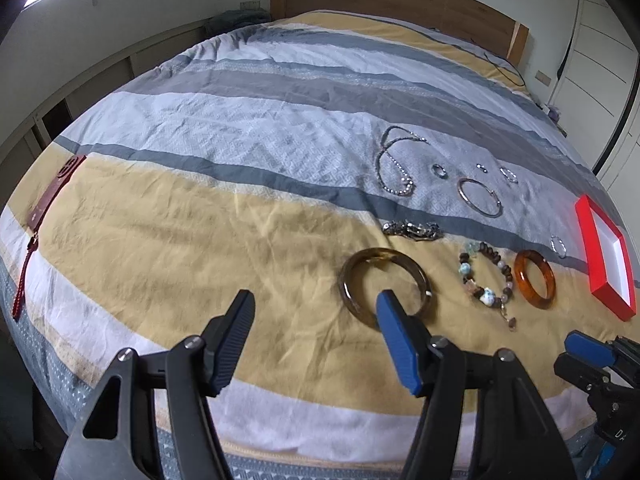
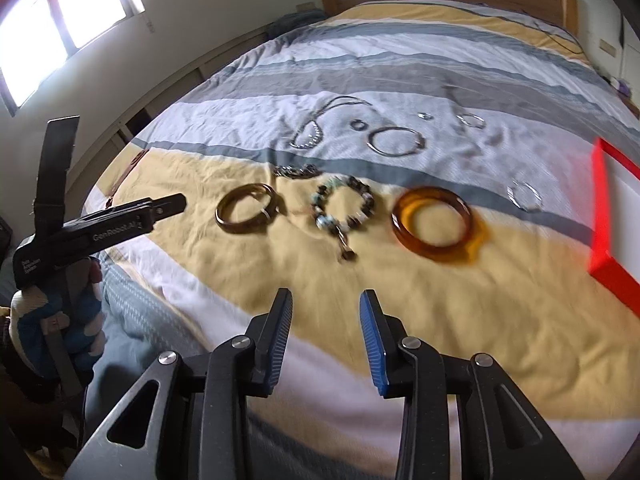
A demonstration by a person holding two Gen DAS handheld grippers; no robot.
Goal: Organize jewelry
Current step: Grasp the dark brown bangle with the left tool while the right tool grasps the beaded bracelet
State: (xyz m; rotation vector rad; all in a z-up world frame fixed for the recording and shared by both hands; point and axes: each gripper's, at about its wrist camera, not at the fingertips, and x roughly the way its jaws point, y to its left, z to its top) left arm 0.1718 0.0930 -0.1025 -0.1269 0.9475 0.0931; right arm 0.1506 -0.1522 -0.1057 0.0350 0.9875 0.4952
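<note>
— Jewelry lies spread on the striped yellow, grey and white bedcover [image 1: 180, 216], toward its right edge: a dark brown bangle [image 1: 386, 286], a beaded bracelet of brown and pale stones [image 1: 486, 276] and an amber-orange bangle [image 1: 535, 279] in a row on the yellow band.

— And behind them?

— A chunky silver chain bracelet [image 1: 412, 229], then on the grey stripe a silver bead necklace [image 1: 394, 160], a thin silver hoop [image 1: 479, 197] and small rings [image 1: 439, 171]. An open red box with a white lining [image 1: 604, 256] sits at the right edge.

— The grippers?

— The left gripper [image 1: 316, 336] hangs over the near edge, jaws wide apart, empty, one blue fingertip [image 1: 394, 336] overlapping the brown bangle in view. The right gripper [image 2: 326, 340] hovers with its jaws narrowly parted, holding nothing.
</note>
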